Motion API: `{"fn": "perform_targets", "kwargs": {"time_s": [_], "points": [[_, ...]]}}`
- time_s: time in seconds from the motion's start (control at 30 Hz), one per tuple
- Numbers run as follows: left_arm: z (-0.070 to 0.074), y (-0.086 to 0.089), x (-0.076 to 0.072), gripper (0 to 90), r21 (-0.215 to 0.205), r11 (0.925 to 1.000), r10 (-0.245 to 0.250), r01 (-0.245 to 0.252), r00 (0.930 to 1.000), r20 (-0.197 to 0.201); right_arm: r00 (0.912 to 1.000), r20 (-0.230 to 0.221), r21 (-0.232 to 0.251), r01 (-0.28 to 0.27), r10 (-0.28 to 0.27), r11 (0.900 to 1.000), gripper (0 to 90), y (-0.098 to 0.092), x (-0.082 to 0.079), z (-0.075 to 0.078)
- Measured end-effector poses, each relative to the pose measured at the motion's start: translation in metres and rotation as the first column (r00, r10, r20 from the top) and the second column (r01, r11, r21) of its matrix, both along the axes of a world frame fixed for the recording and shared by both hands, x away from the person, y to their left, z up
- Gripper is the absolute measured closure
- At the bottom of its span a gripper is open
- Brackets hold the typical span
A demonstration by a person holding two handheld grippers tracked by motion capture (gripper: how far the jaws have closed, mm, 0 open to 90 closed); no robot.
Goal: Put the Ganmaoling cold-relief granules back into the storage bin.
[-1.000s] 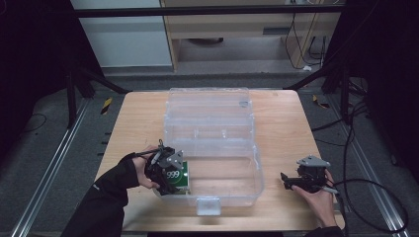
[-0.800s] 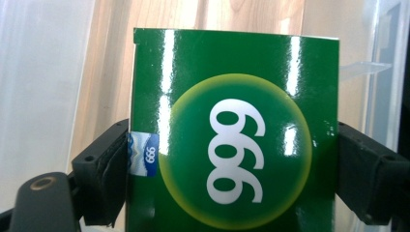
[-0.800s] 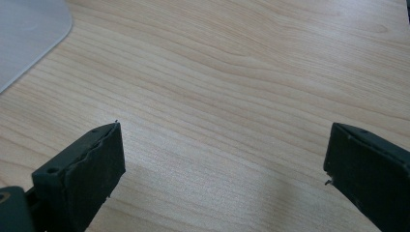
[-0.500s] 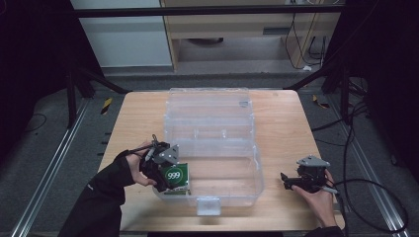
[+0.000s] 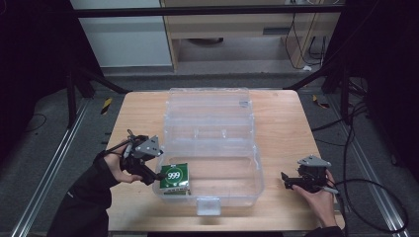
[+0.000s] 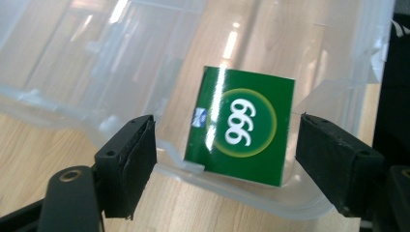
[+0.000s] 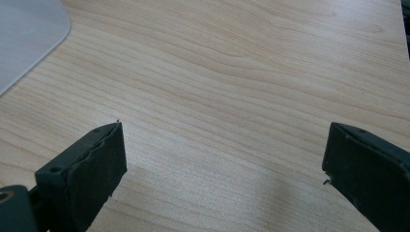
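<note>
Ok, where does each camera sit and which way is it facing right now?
High view: fixed above the near table edge, looking forward and down on the clear box, the green packet, and both forearms with the left gripper and right gripper.
Left gripper view: rides the left gripper, looking over the box rim at the packet; jaws apart, just been closing, not touching it.
Right gripper view: rides the right gripper, open, facing the bare table.
Shared: packet and box, in the high and left views.
</note>
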State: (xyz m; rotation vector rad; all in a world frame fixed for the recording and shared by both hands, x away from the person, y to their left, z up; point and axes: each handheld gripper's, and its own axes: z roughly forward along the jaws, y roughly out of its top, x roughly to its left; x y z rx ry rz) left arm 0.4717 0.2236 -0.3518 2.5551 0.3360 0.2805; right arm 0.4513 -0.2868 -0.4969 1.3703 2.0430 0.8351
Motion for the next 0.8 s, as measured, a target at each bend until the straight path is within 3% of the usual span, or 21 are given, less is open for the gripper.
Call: {"fn": "perform_targets", "kwargs": {"time_s": [0.1,0.2,0.4,0.6,0.67,0.8], "points": [[-0.002,0.011,0.0,21.0,-0.035,0.9977,0.058,-0.057,0.9983,0.007,1.0,-0.001,0.0,0.0,0.0,1.0,2.3,0.0,0.0,0.0],[-0.005,0.022,0.0,20.0,-0.077,0.9904,0.115,-0.114,0.9933,0.008,1.0,0.003,0.004,0.004,-0.004,1.0,2.3,0.0,0.0,0.0],[-0.018,0.045,0.001,19.5,-0.141,0.9623,0.235,-0.233,0.972,0.001,1.0,0.002,0.005,0.005,-0.005,1.0,2.3,0.0,0.0,0.0],[-0.036,0.063,0.002,18.9,-0.161,0.9364,0.314,-0.312,0.9492,-0.01,1.0,0.002,0.004,0.006,-0.006,1.0,2.3,0.0,0.0,0.0],[-0.043,0.069,0.002,18.7,-0.167,0.924,0.347,-0.344,0.9378,-0.011,1.0,0.004,0.003,0.007,-0.007,1.0,2.3,0.0,0.0,0.0],[-0.058,0.08,0.005,18.6,-0.206,0.8867,0.416,-0.414,0.9086,-0.032,0.9999,0.003,0.004,0.01,-0.01,1.0,2.2,0.0,0.0,0.0]]}}
